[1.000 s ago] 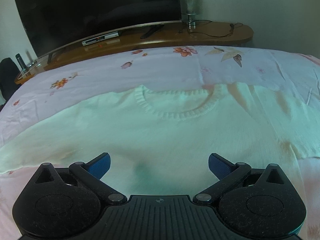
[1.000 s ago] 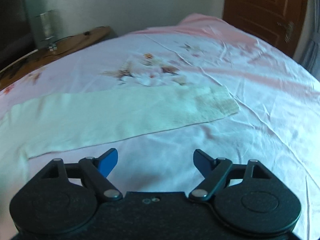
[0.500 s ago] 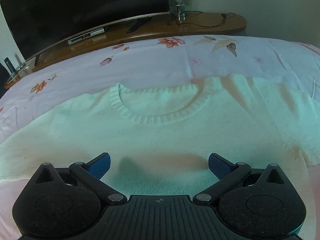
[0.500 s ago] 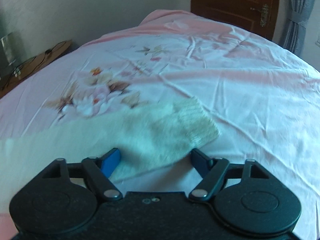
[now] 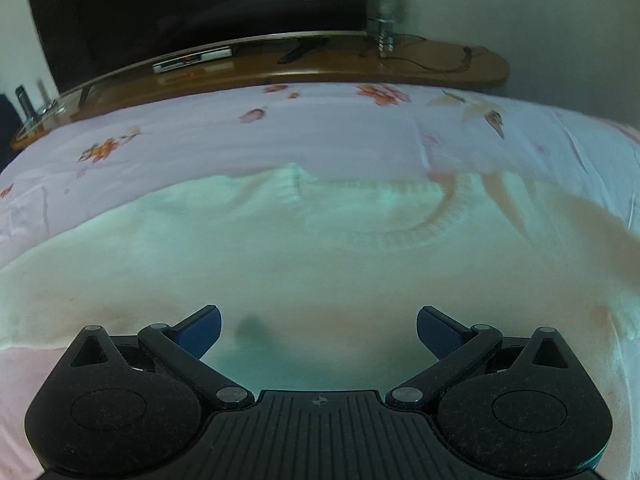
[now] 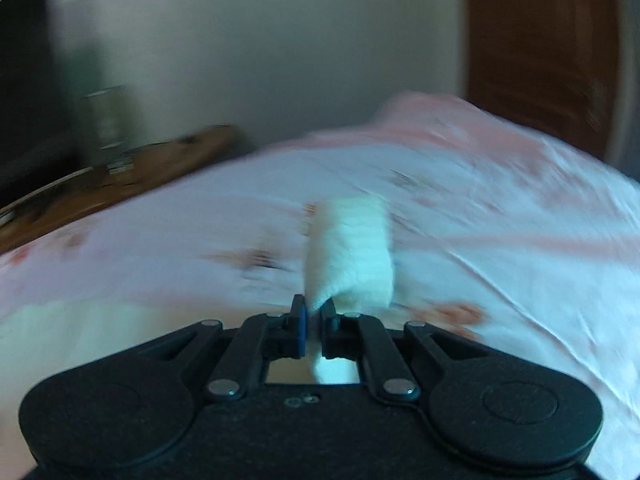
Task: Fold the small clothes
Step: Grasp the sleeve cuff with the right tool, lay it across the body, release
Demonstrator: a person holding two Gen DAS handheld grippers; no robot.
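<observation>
A cream knitted sweater (image 5: 304, 256) lies flat on the bed, its ribbed round collar (image 5: 420, 224) toward the far side. My left gripper (image 5: 318, 326) hovers open over the sweater's body, with nothing between its blue pads. In the right wrist view my right gripper (image 6: 314, 314) is shut on the sweater's sleeve cuff (image 6: 352, 252), which sticks up beyond the fingers, lifted off the sheet. More of the sweater (image 6: 60, 328) shows at the lower left of that view. The right view is blurred by motion.
The bed has a pink floral sheet (image 5: 280, 136). Past its far edge runs a curved wooden TV stand (image 5: 320, 60) with a dark television (image 5: 192, 12), a set-top box (image 5: 192, 60) and a glass lamp (image 5: 384, 4). A brown door (image 6: 536, 52) stands beyond the bed.
My right gripper went from open around the sleeve end to shut on the cuff, and it lifted the cuff off the sheet. The left gripper shifted sideways over the sweater and stayed open.
</observation>
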